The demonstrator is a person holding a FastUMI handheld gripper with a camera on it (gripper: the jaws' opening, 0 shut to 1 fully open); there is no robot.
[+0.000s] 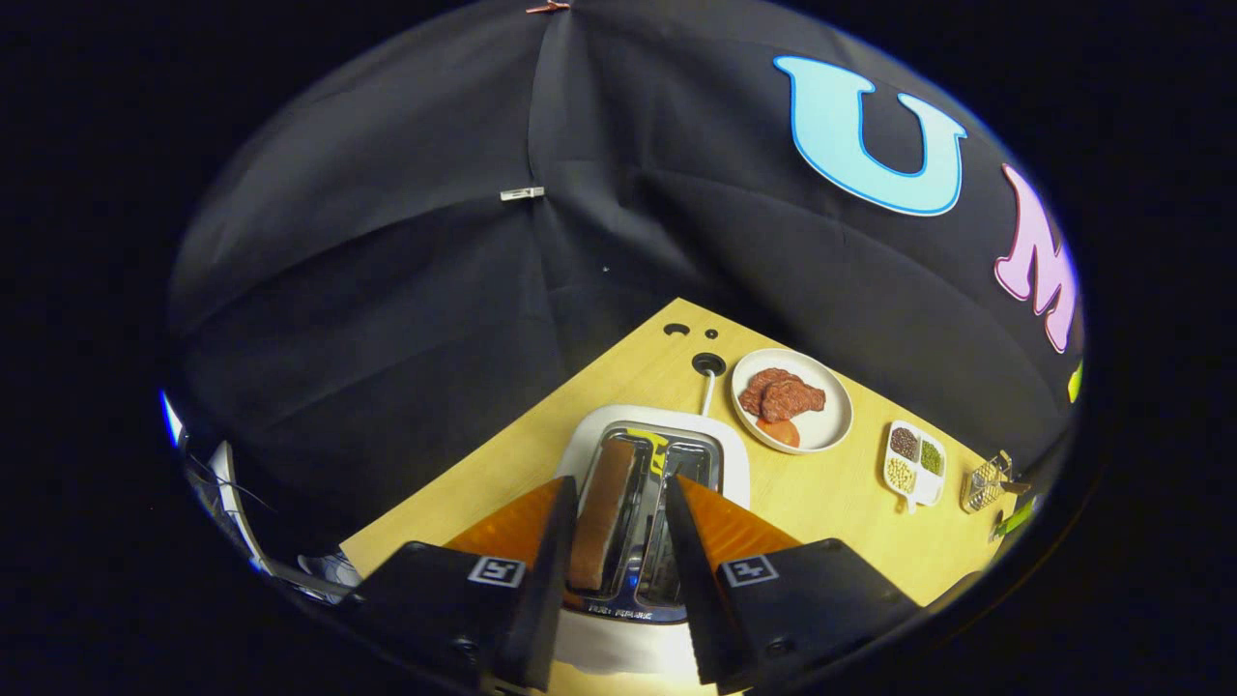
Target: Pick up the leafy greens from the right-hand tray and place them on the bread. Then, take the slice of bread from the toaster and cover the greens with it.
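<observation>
A brown slice of bread (604, 512) stands upright in the left slot of a white toaster (734, 462) with a shiny metal top. My gripper (620, 483) hovers over the toaster, open, with one finger on each side of the slots. The slice sits between the fingers, close to the left one, and the right finger is well clear of it. The right slot (681, 474) looks empty. A sliver of something green (1013, 522) shows far to the right, too small to identify.
Beyond the toaster to the right, a white plate (831, 425) holds brown meat pieces and an orange slice. Further right are a small divided dish (915, 462) of beans and a wire basket (986, 483). The wooden table's far corner has cable holes (708, 363).
</observation>
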